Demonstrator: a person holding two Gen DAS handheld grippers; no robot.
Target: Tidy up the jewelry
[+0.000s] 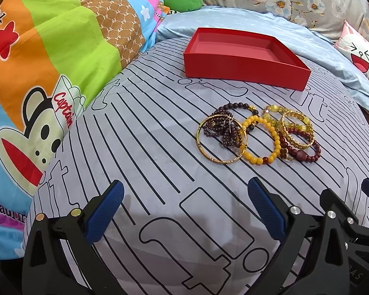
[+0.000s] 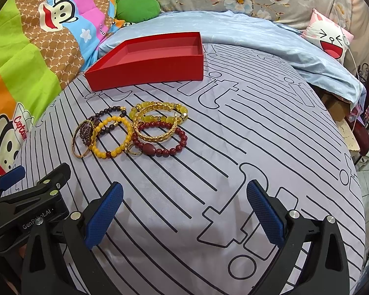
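So the bed point(image 1: 160, 147) has a smooth grey-lilac sheet printed with thin black lines and outlined block shapes. Sitting on it toward 12 o'clock is one shallow red box point(image 1: 246, 56), matte cardboard by the look of it, rectangular, open on top with nothing inside.

Just in front of the box, near the middle of the bed, there's a little pile of bracelets overlapping each other. I count about six: one plain shiny gold bangle point(image 1: 221, 140) at the 9 o'clock end, a dark purple bead bracelet point(image 1: 223, 125) bunched up inside and behind it, a yellow bead bracelet point(image 1: 260, 140) with a couple of dark red beads, a dark red bead bracelet point(image 1: 305, 152) with one bigger oval bead, a pale yellow glassy bead one point(image 1: 273, 113), and a twisted gold chain-style bangle point(image 1: 297, 132) lying on top at the 3 o'clock end.

Left gripper point(image 1: 184, 209) hangs over the sheet at 6 o'clock, blue textured pads on black plastic, jaws spread wide, nothing in them. Right gripper point(image 2: 184, 209) is the same, jaws released and clear of the pile.

Writing: "GenRobot.AI" is on the left gripper's body in the right view, and "Captain" is on the bright cartoon monkey quilt point(image 1: 49, 61) at 9 o'clock.
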